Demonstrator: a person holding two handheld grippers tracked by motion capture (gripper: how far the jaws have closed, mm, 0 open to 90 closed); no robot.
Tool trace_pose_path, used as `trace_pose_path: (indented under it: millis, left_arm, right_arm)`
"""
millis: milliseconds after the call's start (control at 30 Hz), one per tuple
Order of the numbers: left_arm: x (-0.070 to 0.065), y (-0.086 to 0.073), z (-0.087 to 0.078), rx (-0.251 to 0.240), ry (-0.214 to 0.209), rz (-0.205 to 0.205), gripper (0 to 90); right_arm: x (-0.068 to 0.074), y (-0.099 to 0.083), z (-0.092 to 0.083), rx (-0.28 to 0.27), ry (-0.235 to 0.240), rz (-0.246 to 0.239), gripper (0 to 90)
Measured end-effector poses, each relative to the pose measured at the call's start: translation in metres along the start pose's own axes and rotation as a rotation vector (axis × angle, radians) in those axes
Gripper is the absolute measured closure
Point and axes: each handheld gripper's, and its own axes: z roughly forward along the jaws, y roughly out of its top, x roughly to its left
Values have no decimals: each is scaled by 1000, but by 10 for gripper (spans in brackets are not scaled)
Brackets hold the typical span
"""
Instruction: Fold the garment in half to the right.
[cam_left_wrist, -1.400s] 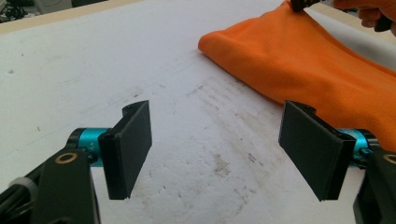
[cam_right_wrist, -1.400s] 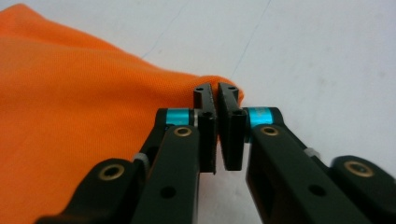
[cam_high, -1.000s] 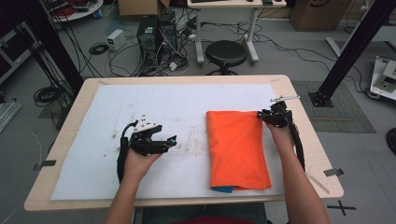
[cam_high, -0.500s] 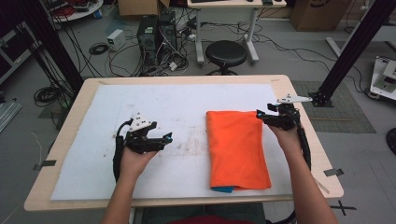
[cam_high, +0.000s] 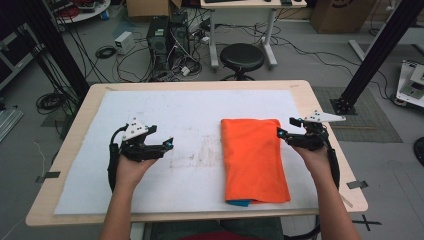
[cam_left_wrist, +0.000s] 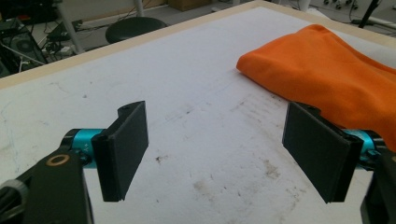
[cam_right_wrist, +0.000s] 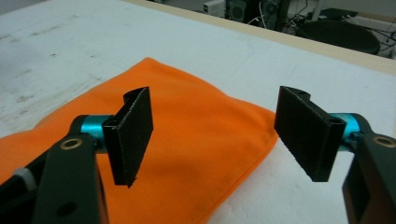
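Note:
A folded orange cloth (cam_high: 255, 159) lies flat on the white mat (cam_high: 190, 115), right of the middle, with a bit of blue showing under its near edge. My right gripper (cam_high: 285, 128) hovers just off the cloth's far right corner (cam_right_wrist: 243, 116); its jaws have just been opening and stand wide with nothing between them (cam_right_wrist: 215, 133). My left gripper (cam_high: 169, 143) is held over bare mat left of the cloth, jaws wide apart and empty (cam_left_wrist: 215, 154). In the left gripper view the orange cloth (cam_left_wrist: 336, 79) lies ahead to the right.
The mat covers a wooden table (cam_high: 310, 100) whose edges run close beside the cloth on the right. Beyond the far edge stand a black stool (cam_high: 242, 57), computer cases (cam_high: 165, 35) and loose cables on the floor. A black frame post (cam_high: 375, 55) rises at the right.
My right gripper has let go of the cloth's far right corner, opened and drawn back to the right. My left hand has drifted a little left over the mat. The cloth lies still.

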Motion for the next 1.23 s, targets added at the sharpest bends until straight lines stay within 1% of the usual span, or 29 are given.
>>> trace_pose_path:
  millis: [67, 167, 233, 333, 467, 533, 600, 967, 1067, 1233]
  left_arm:
    - [2, -2, 0, -2, -24, 10, 227]
    - [3, -6, 3, 5, -32, 9, 227]
    - [4, -8, 4, 17, -35, 8, 227]
    - [3, -11, 6, 37, -38, 11, 226]
    - [1, -11, 6, 31, -44, 22, 226]
    - [1, -11, 5, 28, -43, 22, 227]
    - [0, -11, 4, 24, -41, 19, 227]
    - [1, -14, 9, 43, -43, 11, 227]
    - [2, -14, 9, 46, -40, 9, 226]
    - [3, -13, 7, 36, -36, 4, 226]
  right_arm:
    - [3, -5, -1, -9, 19, -2, 266]
    - [7, -12, -3, -33, 37, -1, 250]
    - [8, -13, -2, -21, 53, -4, 235]
    - [11, -14, -3, -21, 49, 0, 224]
    - [14, -13, -4, -29, 41, -3, 224]
    - [13, -12, -4, -36, 43, -8, 224]
    - [12, -11, -3, -30, 33, -11, 224]
    - [6, -14, -2, -16, 19, 11, 224]
    - [5, -15, -1, -12, 17, 9, 224]
    - [5, -15, 0, -5, 9, -1, 224]
